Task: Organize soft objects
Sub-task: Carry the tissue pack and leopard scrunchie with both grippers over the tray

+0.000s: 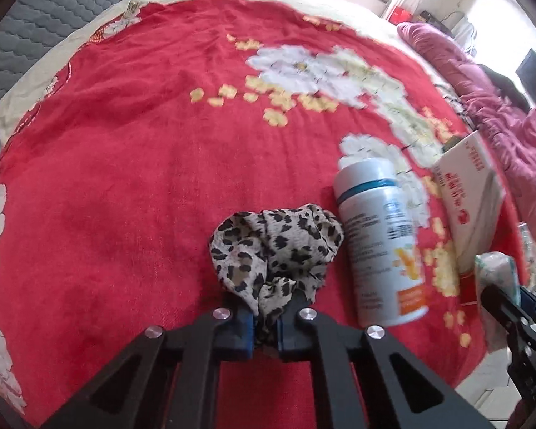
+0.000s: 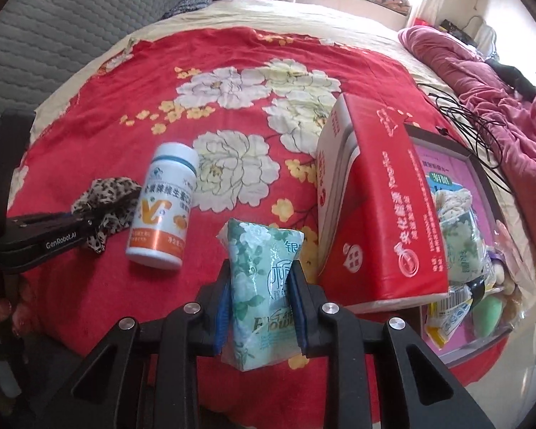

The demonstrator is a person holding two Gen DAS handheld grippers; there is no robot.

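Thin, crinkled leopard-print cloth scrunchie (image 1: 275, 250), matt. Fuzzy, towel-like red blanket (image 1: 143, 143) with printed flowers, spread over the bed. Smooth white plastic bottle (image 2: 166, 207) with a glossy paper label. Glossy, crinkly plastic film around a green tissue pack (image 2: 261, 286). Red and white cardboard box (image 2: 375, 214) with a slight sheen. Matt black plastic left gripper (image 1: 266, 325) and right gripper (image 2: 261, 307), shiny metal screws, blue rubbery pads. Quilted grey fabric headboard (image 2: 71, 28).

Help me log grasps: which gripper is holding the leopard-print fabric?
The left gripper: its fingers pinch the leopard-print scrunchie beside the white bottle. The right gripper clamps the green tissue pack instead.
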